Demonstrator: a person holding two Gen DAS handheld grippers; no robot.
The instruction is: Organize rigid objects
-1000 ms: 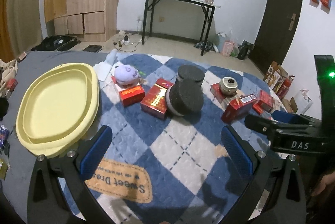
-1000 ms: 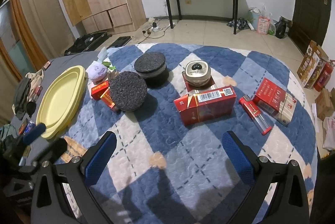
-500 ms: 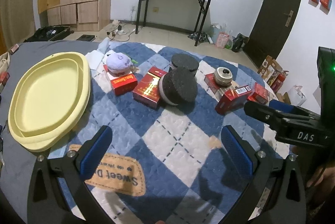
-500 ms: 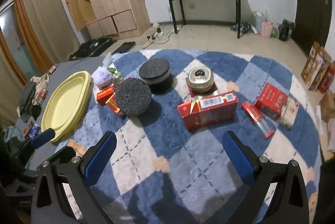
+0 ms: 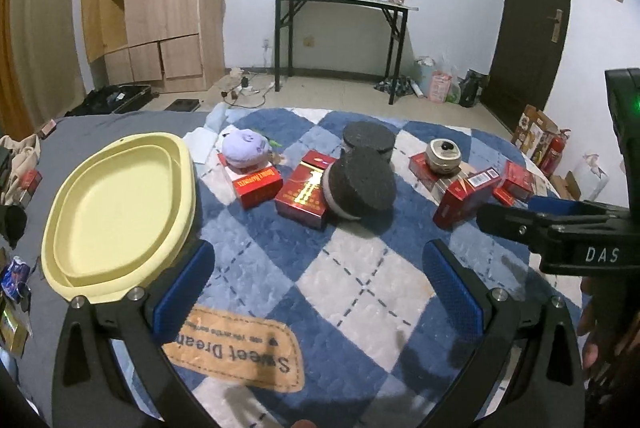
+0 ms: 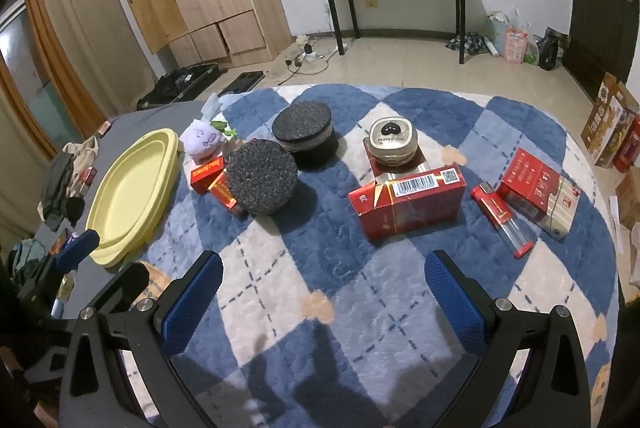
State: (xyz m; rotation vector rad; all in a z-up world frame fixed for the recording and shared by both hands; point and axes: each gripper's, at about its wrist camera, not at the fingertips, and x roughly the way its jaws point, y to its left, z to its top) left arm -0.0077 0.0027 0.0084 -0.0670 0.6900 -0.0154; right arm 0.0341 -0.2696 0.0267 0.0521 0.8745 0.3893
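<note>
Rug point(image 6: 340, 288), checked blue/white, bare just ahead of both grippers: room to move. Left gripper point(image 5: 316, 284) & right gripper point(image 6: 324, 292) fingers spread wide, holding nothing. Yellow tray point(image 5: 60, 228) at left rug edge, empty. Further on: barcode box point(image 6: 408, 205), tilted black disc point(image 6: 262, 181) leaning on red box point(image 5: 304, 195), plush point(image 6: 204, 139), 2nd disc point(image 6: 302, 125), round tin point(image 6: 393, 140) atop a red box. Right edge: more red boxes point(image 6: 536, 187).
</note>
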